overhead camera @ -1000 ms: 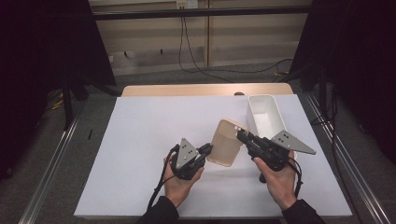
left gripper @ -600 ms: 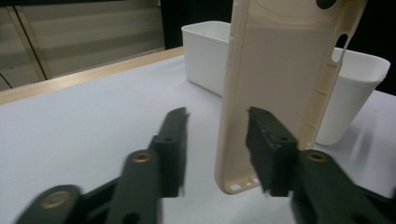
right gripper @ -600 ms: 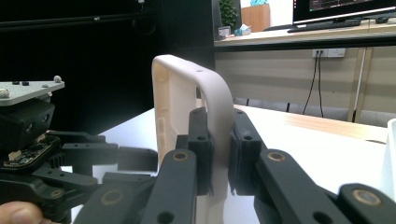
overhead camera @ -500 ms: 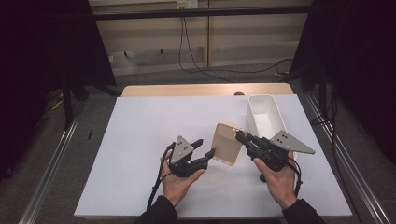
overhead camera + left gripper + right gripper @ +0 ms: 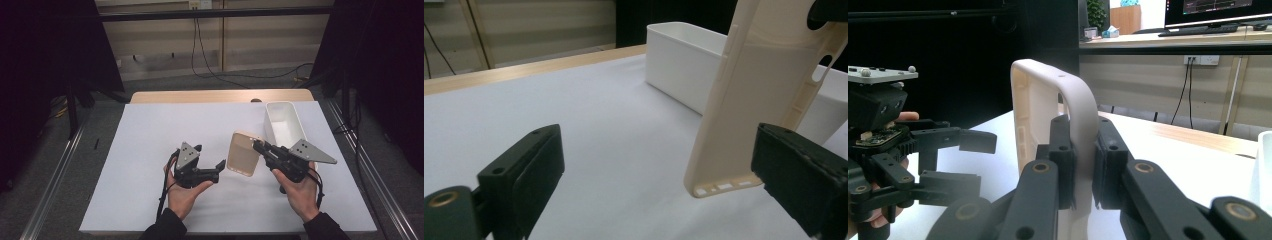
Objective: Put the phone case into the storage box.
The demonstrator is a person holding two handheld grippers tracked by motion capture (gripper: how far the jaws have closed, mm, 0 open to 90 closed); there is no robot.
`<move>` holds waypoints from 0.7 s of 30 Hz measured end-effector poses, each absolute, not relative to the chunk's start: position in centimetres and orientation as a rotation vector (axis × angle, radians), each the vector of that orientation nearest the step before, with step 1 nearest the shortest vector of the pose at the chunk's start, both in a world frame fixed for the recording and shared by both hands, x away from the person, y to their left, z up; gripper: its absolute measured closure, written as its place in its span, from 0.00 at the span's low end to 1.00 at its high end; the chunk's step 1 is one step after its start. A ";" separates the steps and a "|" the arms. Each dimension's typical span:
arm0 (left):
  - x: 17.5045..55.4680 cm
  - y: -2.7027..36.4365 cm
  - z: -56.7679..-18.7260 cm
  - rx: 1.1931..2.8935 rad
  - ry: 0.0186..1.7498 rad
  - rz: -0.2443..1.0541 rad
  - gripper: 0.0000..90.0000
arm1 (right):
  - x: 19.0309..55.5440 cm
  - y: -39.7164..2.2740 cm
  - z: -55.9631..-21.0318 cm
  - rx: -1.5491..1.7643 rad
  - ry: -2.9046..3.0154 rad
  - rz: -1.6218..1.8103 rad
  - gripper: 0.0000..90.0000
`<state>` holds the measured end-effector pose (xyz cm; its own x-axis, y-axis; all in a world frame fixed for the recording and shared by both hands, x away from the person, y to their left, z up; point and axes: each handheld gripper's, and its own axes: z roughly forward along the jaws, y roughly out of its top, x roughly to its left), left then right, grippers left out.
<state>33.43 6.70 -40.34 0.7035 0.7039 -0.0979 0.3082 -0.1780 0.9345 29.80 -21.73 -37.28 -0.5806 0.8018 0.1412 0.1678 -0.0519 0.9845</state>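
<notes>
The beige phone case (image 5: 243,154) is hanging in the air just above the white table (image 5: 150,150), near its middle, tilted so that one long edge is pointing down. The right gripper (image 5: 1082,150) is holding it: its two black jaws are pressing together on the case's edge, one on each side of the thin wall, as the right gripper view is showing clearly. I think the grip is on the rim because the soft case is too flat to take from the table in another way.

The left gripper (image 5: 212,172) is standing just beside the case's left side, and its jaws have just been opening; now they are wide apart and are pressing on nothing. In the left gripper view the lower corner of the case is passing just in front of one jaw without touching it. Probably this hand is giving the case over to the other one.

Behind the case, the white bin (image 5: 285,122) is waiting at the right, likely the place for it.
</notes>
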 end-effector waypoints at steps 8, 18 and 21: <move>32.5 7.7 -40.0 1.770 0.726 0.473 0.04 | 30.0 -22.5 -37.0 1.017 1.728 1.683 0.90; 32.3 10.0 -40.9 1.753 0.757 0.510 0.03 | 30.1 -23.6 -36.4 1.014 1.703 1.686 0.90; 32.2 10.9 -41.2 1.726 0.761 0.499 0.03 | 30.1 -23.8 -36.1 1.006 1.711 1.688 0.90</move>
<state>32.24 10.88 -41.16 0.7019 0.7103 -0.0518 0.2355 -0.1628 0.9582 30.13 -23.80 -36.06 -0.5826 0.8023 0.1302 0.1409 -0.0580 0.9883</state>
